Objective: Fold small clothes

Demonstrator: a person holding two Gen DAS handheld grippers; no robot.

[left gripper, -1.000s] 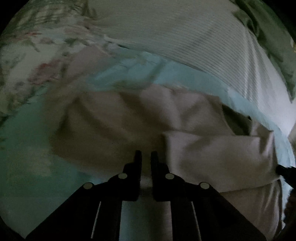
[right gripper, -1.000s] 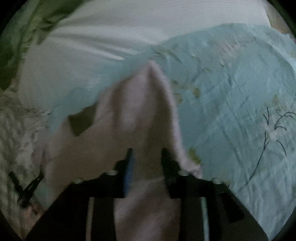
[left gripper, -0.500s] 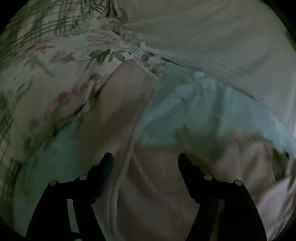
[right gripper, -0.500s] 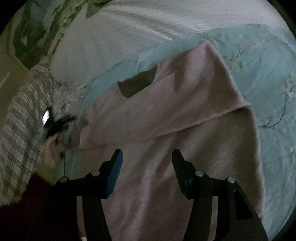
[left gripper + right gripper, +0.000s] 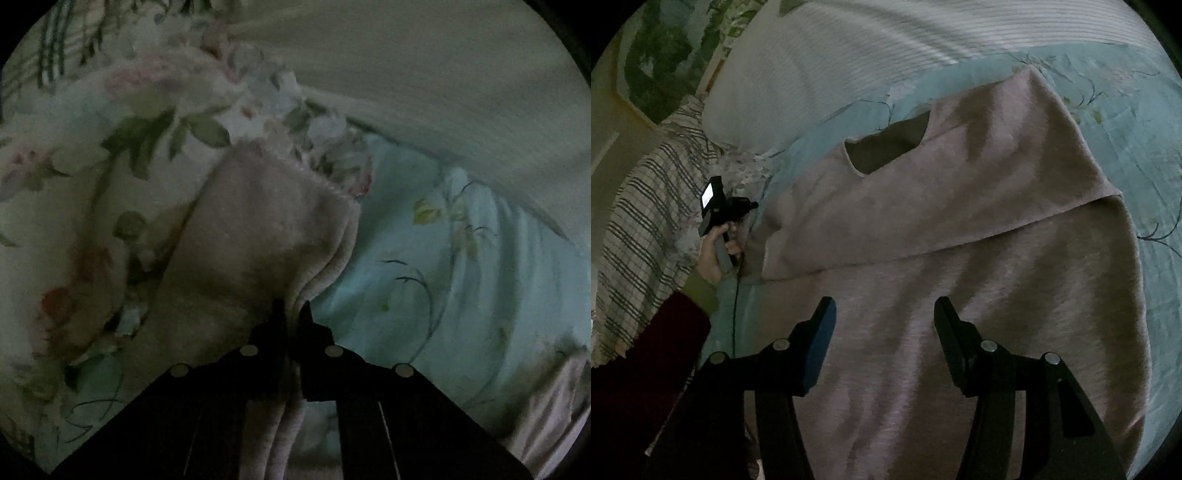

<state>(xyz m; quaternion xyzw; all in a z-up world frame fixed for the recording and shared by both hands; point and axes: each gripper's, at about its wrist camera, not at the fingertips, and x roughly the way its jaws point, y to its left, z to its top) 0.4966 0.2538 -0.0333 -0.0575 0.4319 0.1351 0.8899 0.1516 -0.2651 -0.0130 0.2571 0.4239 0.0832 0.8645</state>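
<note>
A pale pink knitted top lies spread on a light blue floral bedsheet, its right sleeve folded across the body. My right gripper is open and empty just above the lower body of the top. My left gripper is shut on the edge of the top's left sleeve, which runs away from the fingers onto a floral quilt. In the right wrist view the left gripper shows at the far left, held by a hand.
A white ribbed pillow lies along the back of the bed, also in the left wrist view. A plaid cloth is at the left. The person's dark red sleeve reaches in at lower left.
Both grippers let go of the folded right sleeve and opened. My left gripper swung left and has now shut on the left sleeve. My right gripper pulled back over the top's body.
</note>
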